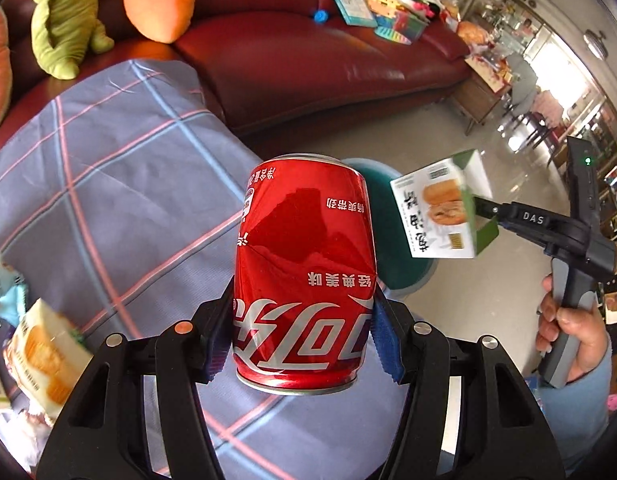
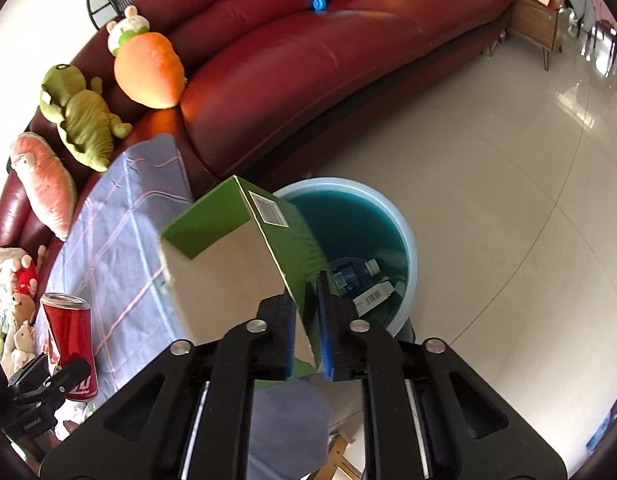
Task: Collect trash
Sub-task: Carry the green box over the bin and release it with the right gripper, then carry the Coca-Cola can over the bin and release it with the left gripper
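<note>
Can (image 1: 304,276): thin metal, glossy red print, creased and dented, bare silvery rims. Carton (image 2: 228,248): paperboard, green printed outside with a slight sheen, matt grey-brown inside. Bin (image 2: 404,240): smooth plastic, pale rim, teal interior. Tablecloth (image 1: 120,168): woven cloth, matt, lightly wrinkled. Sofa (image 2: 308,60): dark red leather-like hide, glossy. Floor (image 2: 488,160): polished tile, reflective. Left gripper (image 1: 302,320): matt black plastic, metal rivets, ribbed blue pads (image 1: 386,336).

A red drink can (image 1: 304,276) carries the white Coca-Cola logo in Chinese script, seen upside down, with smaller Chinese lines above it. The right gripper (image 1: 482,208) bears the letters "DAS". A green-and-white box (image 1: 440,212) shows blurred Chinese characters and a barcode.
</note>
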The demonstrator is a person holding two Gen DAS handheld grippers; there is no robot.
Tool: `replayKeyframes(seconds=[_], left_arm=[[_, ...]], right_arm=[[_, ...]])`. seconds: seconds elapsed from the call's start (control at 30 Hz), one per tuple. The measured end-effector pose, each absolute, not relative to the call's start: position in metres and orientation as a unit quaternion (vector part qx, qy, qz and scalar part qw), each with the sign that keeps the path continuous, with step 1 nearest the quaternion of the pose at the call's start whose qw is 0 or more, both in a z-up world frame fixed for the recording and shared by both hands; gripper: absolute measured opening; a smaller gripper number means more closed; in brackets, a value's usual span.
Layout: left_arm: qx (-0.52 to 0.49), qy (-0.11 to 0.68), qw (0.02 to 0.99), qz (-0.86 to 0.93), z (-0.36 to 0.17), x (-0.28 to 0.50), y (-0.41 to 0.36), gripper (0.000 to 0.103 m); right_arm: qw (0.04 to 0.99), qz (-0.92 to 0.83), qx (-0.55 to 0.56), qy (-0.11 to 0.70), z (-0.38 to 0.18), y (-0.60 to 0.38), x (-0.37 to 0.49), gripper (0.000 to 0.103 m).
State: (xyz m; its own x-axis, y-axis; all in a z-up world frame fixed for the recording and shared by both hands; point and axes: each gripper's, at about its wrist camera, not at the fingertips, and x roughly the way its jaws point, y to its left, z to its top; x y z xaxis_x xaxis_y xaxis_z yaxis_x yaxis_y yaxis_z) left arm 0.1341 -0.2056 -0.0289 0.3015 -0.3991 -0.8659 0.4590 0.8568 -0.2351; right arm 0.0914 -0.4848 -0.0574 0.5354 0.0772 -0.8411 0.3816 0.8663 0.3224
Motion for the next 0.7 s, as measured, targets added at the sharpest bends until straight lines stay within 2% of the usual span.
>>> replayKeyframes(seconds=[0.03,0.07,0.13,0.2,0.27,0.37,0.7], left_arm=[[0.027,0.531,0.804,-0.267,-0.033,0.138,-0.21,0.06],[0.026,0.534,0.802,-0.268,-0.035,0.141,-0.213,0.06],[0.025,0.538,0.798,-0.27,-0.04,0.145,-0.221,0.06],[0.026,0.543,0.794,-0.273,-0.045,0.147,-0.227,0.06],[0.03,0.546,0.79,-0.277,-0.048,0.148,-0.234,0.06],[0.038,0.548,0.786,-0.285,-0.052,0.148,-0.247,0.06],[0.057,0.556,0.774,-0.298,-0.065,0.156,-0.279,0.06]], right_arm=[[0.839,-0.087,0.241,0.48,-0.062,-0.486,0.097,0.02],[0.837,-0.084,0.242,0.483,-0.065,-0.486,0.097,0.033],[0.835,-0.085,0.241,0.488,-0.068,-0.487,0.101,0.049],[0.835,-0.088,0.239,0.488,-0.07,-0.492,0.101,0.051],[0.832,-0.09,0.247,0.488,-0.071,-0.498,0.098,0.061],[0.833,-0.103,0.244,0.486,-0.07,-0.506,0.094,0.071],[0.828,-0.128,0.234,0.494,-0.071,-0.52,0.08,0.076]])
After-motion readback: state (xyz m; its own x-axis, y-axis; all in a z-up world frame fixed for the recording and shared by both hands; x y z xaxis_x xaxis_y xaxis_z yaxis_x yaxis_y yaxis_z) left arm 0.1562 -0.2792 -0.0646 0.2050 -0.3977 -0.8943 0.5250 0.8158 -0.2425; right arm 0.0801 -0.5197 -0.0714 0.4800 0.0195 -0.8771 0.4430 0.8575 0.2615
